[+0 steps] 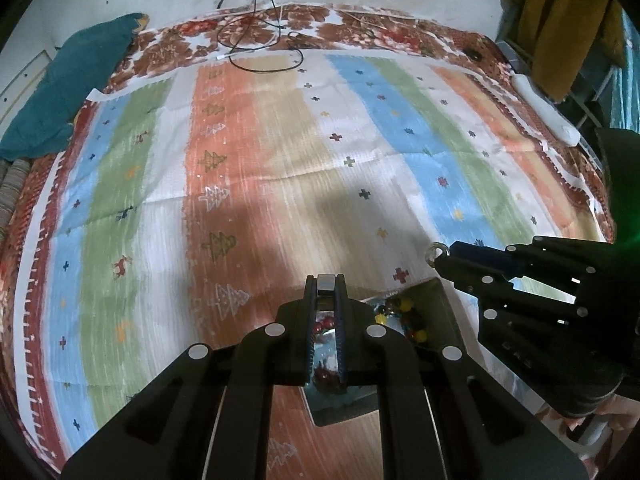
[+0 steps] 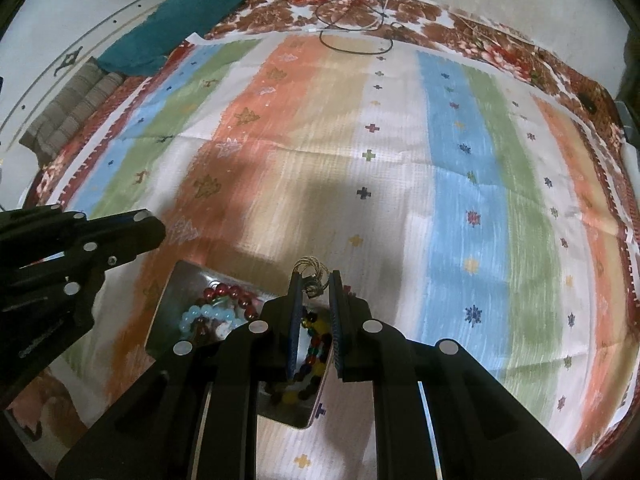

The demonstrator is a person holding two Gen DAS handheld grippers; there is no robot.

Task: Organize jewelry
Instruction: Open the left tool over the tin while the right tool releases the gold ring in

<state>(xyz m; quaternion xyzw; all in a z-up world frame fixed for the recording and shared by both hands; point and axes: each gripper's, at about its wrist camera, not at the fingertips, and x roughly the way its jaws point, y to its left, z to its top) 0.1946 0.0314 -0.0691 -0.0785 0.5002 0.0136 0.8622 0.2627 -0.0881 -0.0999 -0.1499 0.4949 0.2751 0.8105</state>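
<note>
**A:** What does the jewelry look like, and where is it?

**B:** A shiny metal tray (image 2: 168, 304) on a striped bedspread (image 2: 452, 184) holds red, pale-blue and multicolored bead bracelets (image 2: 208, 316).

**A:** And the claws?

**B:** The right claw (image 2: 316, 284) pinches thin wire rings (image 2: 310, 276) above the tray. The left claw (image 1: 325, 286) grips a small silvery block (image 1: 325, 283).
</note>
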